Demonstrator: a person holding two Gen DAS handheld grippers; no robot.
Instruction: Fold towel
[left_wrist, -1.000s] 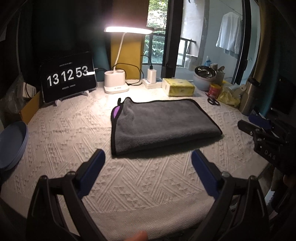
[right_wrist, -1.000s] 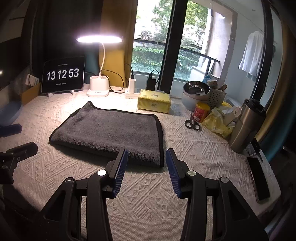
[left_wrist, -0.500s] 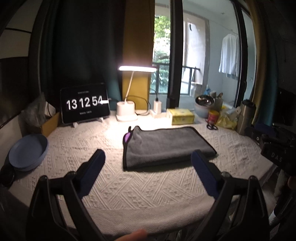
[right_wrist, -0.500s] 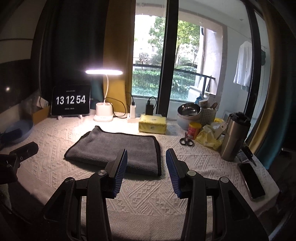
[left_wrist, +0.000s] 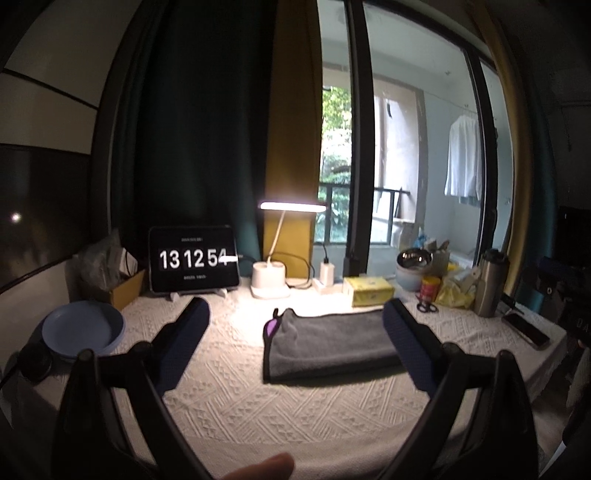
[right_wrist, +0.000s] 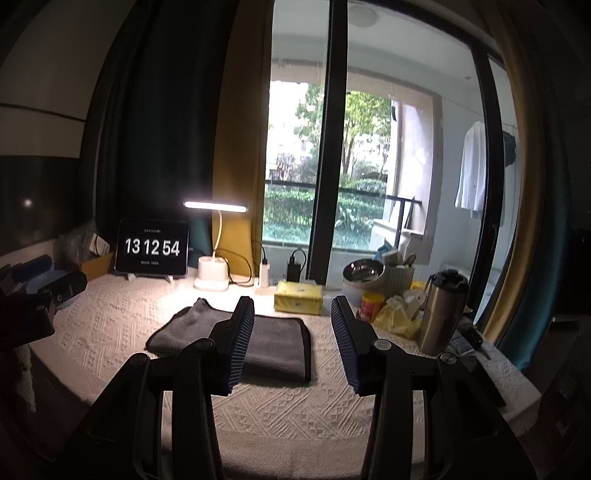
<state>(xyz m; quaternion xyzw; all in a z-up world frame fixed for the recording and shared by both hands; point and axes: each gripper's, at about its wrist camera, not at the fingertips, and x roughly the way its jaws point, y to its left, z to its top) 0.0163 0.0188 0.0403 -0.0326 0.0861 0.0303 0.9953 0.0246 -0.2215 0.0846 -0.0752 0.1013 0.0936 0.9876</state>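
Note:
A grey towel (left_wrist: 328, 343) with dark edging lies folded into a flat rectangle on the white textured tablecloth (left_wrist: 295, 406); it also shows in the right wrist view (right_wrist: 273, 343). A purple tag sticks out at its left end. My left gripper (left_wrist: 295, 332) is open and empty, held back from the table's near edge, well short of the towel. My right gripper (right_wrist: 291, 332) is open and empty, also pulled back and raised, with the towel seen between its fingers.
Along the back stand a clock tablet (left_wrist: 192, 258), a lit desk lamp (left_wrist: 269, 280), a yellow tissue pack (left_wrist: 369, 291), a steel bowl (left_wrist: 413, 258), a red can (left_wrist: 430, 288), scissors (left_wrist: 426, 306) and a steel flask (left_wrist: 489, 284). Blue plates (left_wrist: 83, 328) lie left; a phone (left_wrist: 526, 332) right.
Both grippers have drawn back and tilted up from the table, so the towel looks smaller and farther. The towel has not moved. Both stay open. The clock went from 13:12:53 to 13:12:54.

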